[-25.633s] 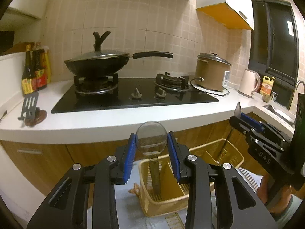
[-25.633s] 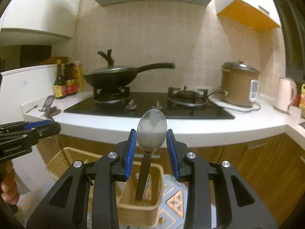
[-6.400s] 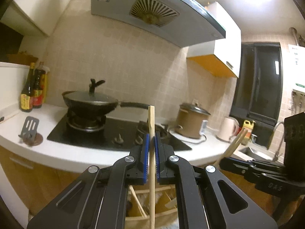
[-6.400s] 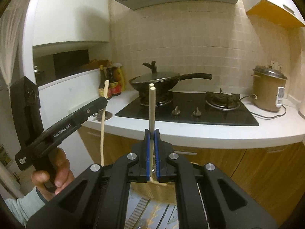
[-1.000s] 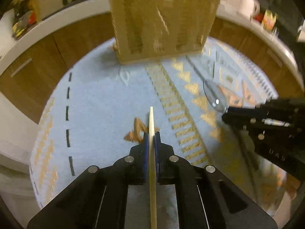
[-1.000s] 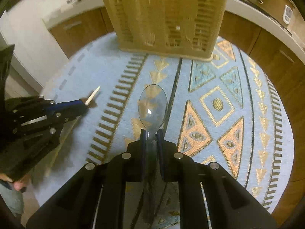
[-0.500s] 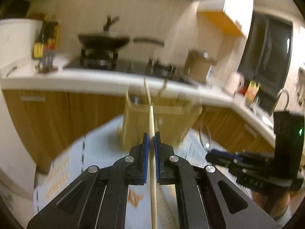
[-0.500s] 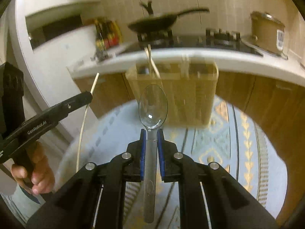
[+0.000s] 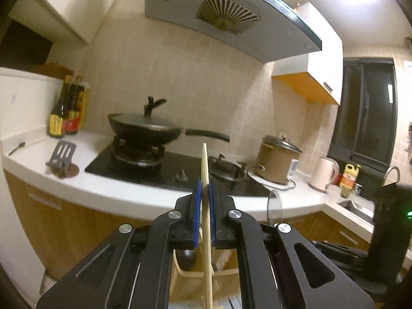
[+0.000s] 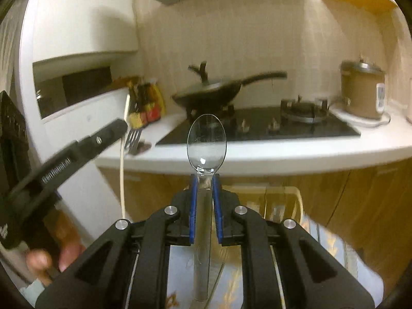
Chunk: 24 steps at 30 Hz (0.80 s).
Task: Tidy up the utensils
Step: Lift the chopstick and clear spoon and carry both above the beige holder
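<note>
the left gripper [image 9: 203, 195] is pinching a single wooden chopstick [image 9: 205, 170], its blue pads pressed flat against the stick on both sides. the chopstick stands nearly upright, its top end rising in front of the stove and its lower end running down past the bottom of the left wrist view. the right gripper [image 10: 204, 185] is clamped on the neck of a clear plastic spoon [image 10: 206, 144], bowl up, handle hanging straight down between the arms of the tool.

what matters now is what lies below. the slatted yellow utensil basket [image 10: 285, 206] sits on the floor rug in front of the wooden cabinets, under and just ahead of both tools. in the left wrist view its rim [image 9: 180, 267] shows directly beneath the jaws, with the chopstick's lower part crossing it. in the right wrist view the basket lies a little right of the spoon handle.

both pieces already hang with their long axes vertical, so i'd judge each needs only to be carried over its compartment and lowered. the left one looks nearer to lined up. which compartment lies under either piece i cannot tell.
</note>
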Tool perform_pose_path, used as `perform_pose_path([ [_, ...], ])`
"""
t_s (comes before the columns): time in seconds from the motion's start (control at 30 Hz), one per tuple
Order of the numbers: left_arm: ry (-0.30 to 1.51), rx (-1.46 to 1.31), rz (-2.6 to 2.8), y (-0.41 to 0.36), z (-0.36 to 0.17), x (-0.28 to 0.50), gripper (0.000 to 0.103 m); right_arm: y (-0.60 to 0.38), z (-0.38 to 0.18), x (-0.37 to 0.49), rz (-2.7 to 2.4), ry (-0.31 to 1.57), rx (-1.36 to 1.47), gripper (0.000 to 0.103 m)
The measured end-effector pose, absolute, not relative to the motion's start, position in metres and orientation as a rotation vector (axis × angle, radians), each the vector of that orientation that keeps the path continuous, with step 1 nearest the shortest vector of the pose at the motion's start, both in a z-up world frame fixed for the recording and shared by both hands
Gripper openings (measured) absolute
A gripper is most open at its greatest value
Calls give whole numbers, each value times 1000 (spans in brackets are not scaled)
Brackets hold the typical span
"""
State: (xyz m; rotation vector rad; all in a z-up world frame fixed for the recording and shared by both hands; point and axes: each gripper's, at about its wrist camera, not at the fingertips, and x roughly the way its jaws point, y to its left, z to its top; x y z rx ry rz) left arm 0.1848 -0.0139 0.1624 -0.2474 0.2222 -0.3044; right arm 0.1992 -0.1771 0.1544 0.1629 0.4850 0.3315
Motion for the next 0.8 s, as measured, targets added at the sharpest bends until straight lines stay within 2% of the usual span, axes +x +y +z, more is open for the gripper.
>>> perform_pose_path([
  [0.2, 161, -289, -271, -13, 169, 218, 4, -169, 159, 231, 237, 363, 142, 10],
  [0.43, 143, -348, -276, -8, 160, 248, 4, -166, 139, 257, 154, 317, 131, 10],
  [0.8, 132, -320, -215, -14, 131, 266, 4, -136, 109, 267, 95, 250, -62, 10],
])
